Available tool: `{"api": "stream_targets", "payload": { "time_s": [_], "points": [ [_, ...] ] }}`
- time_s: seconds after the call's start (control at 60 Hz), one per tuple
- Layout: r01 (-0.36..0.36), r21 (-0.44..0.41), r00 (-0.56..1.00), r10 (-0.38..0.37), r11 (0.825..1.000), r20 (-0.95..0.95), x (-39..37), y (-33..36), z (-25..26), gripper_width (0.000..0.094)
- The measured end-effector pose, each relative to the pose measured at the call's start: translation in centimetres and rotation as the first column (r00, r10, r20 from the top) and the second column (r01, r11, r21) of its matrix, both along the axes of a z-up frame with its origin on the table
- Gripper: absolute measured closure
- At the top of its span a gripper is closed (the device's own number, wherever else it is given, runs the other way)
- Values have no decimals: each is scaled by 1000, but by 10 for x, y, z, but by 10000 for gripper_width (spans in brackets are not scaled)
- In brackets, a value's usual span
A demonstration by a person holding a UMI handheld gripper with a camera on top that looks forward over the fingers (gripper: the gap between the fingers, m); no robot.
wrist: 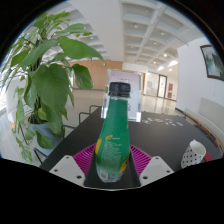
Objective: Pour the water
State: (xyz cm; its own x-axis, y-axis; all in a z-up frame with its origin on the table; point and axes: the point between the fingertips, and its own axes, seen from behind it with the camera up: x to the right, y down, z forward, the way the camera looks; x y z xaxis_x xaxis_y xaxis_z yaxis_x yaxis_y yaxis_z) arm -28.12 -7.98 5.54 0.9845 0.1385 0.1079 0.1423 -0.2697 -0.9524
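Observation:
A green plastic bottle [114,135] with a dark cap and a printed label stands upright between my two fingers, held up above the dark table [160,135]. My gripper [112,168] is shut on the bottle's lower body, with a magenta pad [84,157] pressed against each side. A white cup [193,153] stands on the table to the right of the fingers, lower than the bottle.
A large leafy potted plant [45,80] stands close on the left in a white pot. Beyond the table a bright hall with ceiling lights [150,35] stretches back. A framed picture [212,60] hangs on the right wall.

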Motion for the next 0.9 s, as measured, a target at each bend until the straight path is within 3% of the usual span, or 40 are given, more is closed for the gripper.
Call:
{"api": "stream_targets", "payload": {
  "time_s": [0.2, 0.333, 0.55, 0.65, 0.733, 0.833, 0.9],
  "points": [
    [-21, 35, 998, 23, 999, -53, -4, 1, 3, 520],
    [-60, 52, 992, 66, 997, -104, -10, -7, 20, 525],
    [-139, 195, 871, 214, 971, -443, -14, -33, 137, 522],
    [-170, 242, 696, 290, 955, -656, -7, -51, 192, 522],
    [-210, 260, 431, 328, 942, -841, 17, -56, 220, 522],
    [-225, 279, 46, 296, 934, -954, 47, -57, 246, 524],
    [-208, 276, -187, 239, 938, -953, 80, -51, 246, 525]
  ]
}}
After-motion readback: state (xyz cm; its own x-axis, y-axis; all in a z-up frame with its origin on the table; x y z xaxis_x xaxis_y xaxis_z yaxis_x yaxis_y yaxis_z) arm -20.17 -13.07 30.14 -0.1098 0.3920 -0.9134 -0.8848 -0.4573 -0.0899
